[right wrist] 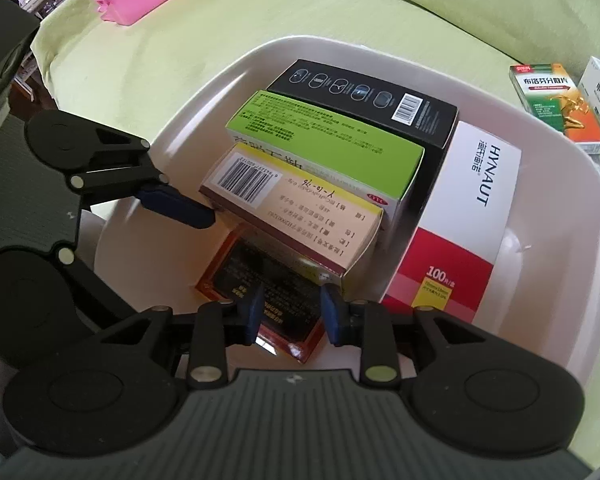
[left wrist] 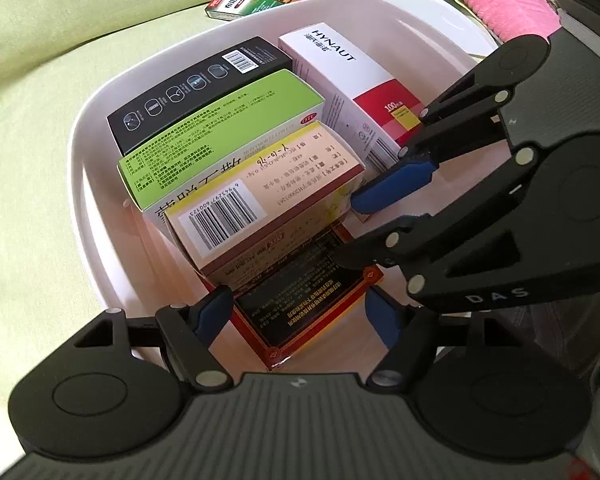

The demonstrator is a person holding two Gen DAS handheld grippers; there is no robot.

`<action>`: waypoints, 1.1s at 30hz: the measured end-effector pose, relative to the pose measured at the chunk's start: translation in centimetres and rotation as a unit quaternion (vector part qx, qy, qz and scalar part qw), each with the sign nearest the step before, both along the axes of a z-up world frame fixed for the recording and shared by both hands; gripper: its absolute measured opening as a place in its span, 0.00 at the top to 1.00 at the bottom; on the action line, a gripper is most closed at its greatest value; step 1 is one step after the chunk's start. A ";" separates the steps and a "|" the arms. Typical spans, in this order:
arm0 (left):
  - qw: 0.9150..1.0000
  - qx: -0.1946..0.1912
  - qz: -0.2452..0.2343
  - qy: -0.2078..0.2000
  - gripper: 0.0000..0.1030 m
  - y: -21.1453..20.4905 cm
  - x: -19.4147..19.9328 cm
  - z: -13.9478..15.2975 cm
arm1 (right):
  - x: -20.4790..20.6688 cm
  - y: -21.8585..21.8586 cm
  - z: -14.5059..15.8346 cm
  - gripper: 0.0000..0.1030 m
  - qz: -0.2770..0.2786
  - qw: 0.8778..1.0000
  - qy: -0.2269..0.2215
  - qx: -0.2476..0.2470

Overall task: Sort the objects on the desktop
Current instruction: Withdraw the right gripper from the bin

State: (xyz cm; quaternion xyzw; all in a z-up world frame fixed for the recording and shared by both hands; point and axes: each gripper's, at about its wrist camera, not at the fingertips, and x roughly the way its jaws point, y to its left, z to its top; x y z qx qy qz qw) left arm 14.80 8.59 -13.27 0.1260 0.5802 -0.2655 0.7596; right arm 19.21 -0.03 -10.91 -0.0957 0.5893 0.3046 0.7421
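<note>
Five medicine boxes (left wrist: 260,184) sitting in white basin (left wrist: 80,184), two lying outside, left gripper (left wrist: 300,316) straddling red-bordered box (left wrist: 300,312), right gripper (right wrist: 292,312) hovering spread.

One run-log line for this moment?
left gripper: open, straddling red-bordered black box | right gripper: open, above it | white plastic bin: six boxes

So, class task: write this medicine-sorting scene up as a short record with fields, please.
container: white basin on green cloth
inside: black box, green box, cream barcode box, HYNAUT box, dark red-edged box
outside: two medicine boxes
left gripper: open, straddling the dark box
right gripper: open over the basin
</note>
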 end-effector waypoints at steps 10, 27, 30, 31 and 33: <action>1.000 0.002 0.014 0.000 0.29 0.6 -0.6 -0.1 | -0.5 -0.6 0.2 0.70 -0.009 1.000 0.007 0.022; 0.995 -0.017 0.066 -0.072 0.29 4.7 -3.5 3.3 | -3.3 -4.8 3.4 0.57 -0.049 0.995 0.003 0.084; 0.989 -0.016 0.067 -0.132 0.29 5.6 -2.8 5.3 | -3.1 -5.3 4.9 0.54 -0.036 0.995 -0.023 0.085; 0.986 -0.016 0.067 -0.151 0.29 5.9 -2.6 5.9 | -2.9 -5.4 5.5 0.53 -0.029 0.995 -0.035 0.085; 0.979 -0.015 0.068 -0.190 0.29 6.4 -2.1 7.2 | -2.2 -5.6 6.8 0.52 -0.015 0.994 -0.062 0.089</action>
